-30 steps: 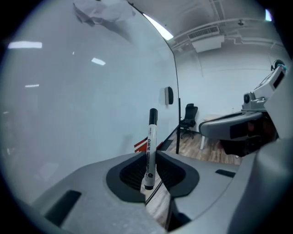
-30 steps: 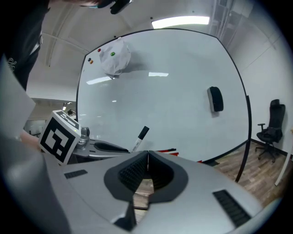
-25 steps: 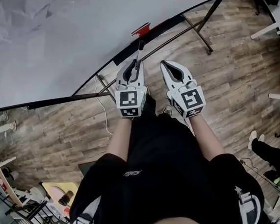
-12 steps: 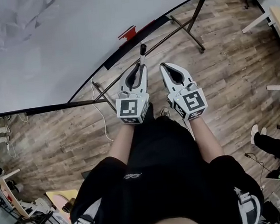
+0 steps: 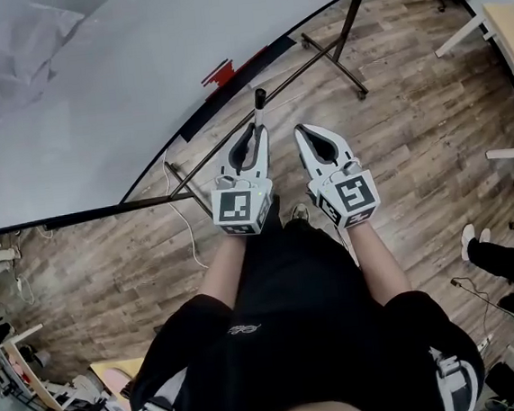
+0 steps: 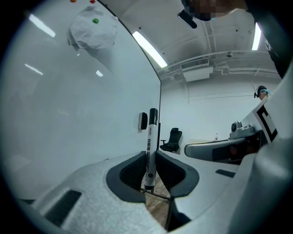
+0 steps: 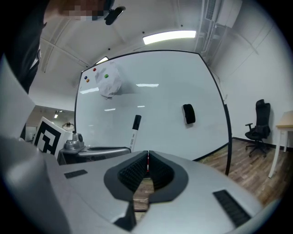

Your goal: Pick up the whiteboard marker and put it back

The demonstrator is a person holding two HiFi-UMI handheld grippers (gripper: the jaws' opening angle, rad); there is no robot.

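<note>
Left gripper (image 6: 150, 156): its jaws pinch the marker (image 6: 149, 148) near the marker's lower end, one pad on each side.
Marker: it stands upright between the left jaws. The black cap (image 6: 153, 116) is on top, and most of the white body rises above the jaws. In the head view the marker (image 5: 258, 108) sticks out past the left gripper (image 5: 254, 132) toward the whiteboard (image 5: 94, 107), but it does not touch the board.
Right gripper (image 7: 147, 156): the jaws are pressed together with nothing between them. In the head view it (image 5: 305, 132) is just beside the left one, and both point the same way.
Whiteboard (image 7: 155, 91): it is on a dark stand (image 5: 337, 48) in front of both grippers.
Eraser (image 7: 188, 114): black, it sticks on the board face, apart from the marker.
Paper (image 7: 110, 84): a crumpled white sheet high on the board, under a green magnet (image 7: 106, 76).
Floor (image 5: 413, 131): wood planks under the stand and the person (image 5: 296, 332).
Chair (image 7: 257, 122): black, at the far right behind the board.
</note>
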